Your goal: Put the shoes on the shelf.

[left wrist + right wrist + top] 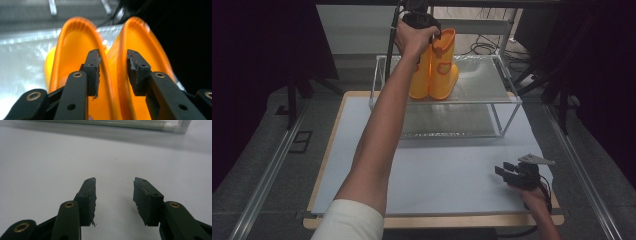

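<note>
Left gripper (424, 22) mostly hidden behind the hand in the high view. Boots (105, 62) blurred, cut off at the bottom edge in the left gripper view. Rack (140, 124) cut off at top.

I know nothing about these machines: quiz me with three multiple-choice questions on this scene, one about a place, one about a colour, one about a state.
1. Where do the boots stand?
A. on the wire rack's top shelf
B. on the grey mat
C. on the floor

2. What colour are the boots?
A. blue
B. orange
C. green

3. How do the right gripper's jaws stand?
A. shut on a boot
B. shut on a cable
C. open, with nothing between them

Answers:
1 A: in the high view both stand upright on the upper shelf of the wire rack.
2 B: both are bright orange.
3 C: the right gripper view shows bare grey mat in the gap.
</note>
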A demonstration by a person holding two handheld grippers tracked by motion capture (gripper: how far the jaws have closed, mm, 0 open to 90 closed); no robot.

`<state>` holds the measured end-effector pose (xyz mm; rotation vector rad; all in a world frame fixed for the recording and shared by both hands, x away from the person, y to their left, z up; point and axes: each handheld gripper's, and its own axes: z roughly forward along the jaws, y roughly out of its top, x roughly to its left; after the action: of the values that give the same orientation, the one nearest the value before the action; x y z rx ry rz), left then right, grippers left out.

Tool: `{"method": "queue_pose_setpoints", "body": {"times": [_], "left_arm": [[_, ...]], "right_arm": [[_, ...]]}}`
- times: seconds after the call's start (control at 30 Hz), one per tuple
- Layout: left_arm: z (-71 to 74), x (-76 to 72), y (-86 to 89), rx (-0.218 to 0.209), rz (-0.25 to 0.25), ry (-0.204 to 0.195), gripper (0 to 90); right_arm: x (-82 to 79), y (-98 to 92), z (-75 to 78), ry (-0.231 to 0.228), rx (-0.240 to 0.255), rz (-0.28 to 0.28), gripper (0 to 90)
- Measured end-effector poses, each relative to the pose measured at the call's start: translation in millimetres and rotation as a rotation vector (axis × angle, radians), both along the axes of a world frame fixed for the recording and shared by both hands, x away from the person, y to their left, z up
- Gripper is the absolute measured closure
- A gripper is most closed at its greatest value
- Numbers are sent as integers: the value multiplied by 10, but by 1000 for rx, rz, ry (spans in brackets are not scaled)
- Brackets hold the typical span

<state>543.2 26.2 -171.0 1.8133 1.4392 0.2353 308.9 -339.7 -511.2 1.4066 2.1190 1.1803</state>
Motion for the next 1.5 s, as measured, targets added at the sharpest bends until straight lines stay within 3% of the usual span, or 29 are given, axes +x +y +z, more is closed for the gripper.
{"method": "queue_pose_setpoints", "body": {"times": [0.07, 0.23, 0.33, 0.53, 0.7, 0.9, 1.03, 1.17, 1.5], "left_arm": [[50, -28, 33, -19, -12, -15, 537], [144, -153, 135, -55, -69, -55, 515], [182, -271, 210, -58, -111, -91, 563], [213, -564, 431, -71, -219, -141, 789], [167, -796, 577, -54, -305, -138, 881], [57, -1022, 803, -38, -321, -131, 897], [-94, -1115, 930, -25, -309, -124, 898], [-341, -1111, 1007, -1, -288, -92, 898], [-1097, -788, 1005, 41, -233, 6, 898]], "right_arm": [[1, 4, -5, 0, -2, 1, 531], [0, 6, -4, -2, -3, 3, 530], [1, -11, -5, 0, -1, -4, 530], [-7, -38, 20, -2, 10, -17, 528], [-1, -60, 20, -7, 1, -24, 528], [-2, -48, 29, -10, 0, -25, 528], [2, -31, 21, -9, -4, -19, 527], [3, -21, 25, -12, -8, -14, 527], [10, 1, 3, -6, -17, -9, 527]]}}
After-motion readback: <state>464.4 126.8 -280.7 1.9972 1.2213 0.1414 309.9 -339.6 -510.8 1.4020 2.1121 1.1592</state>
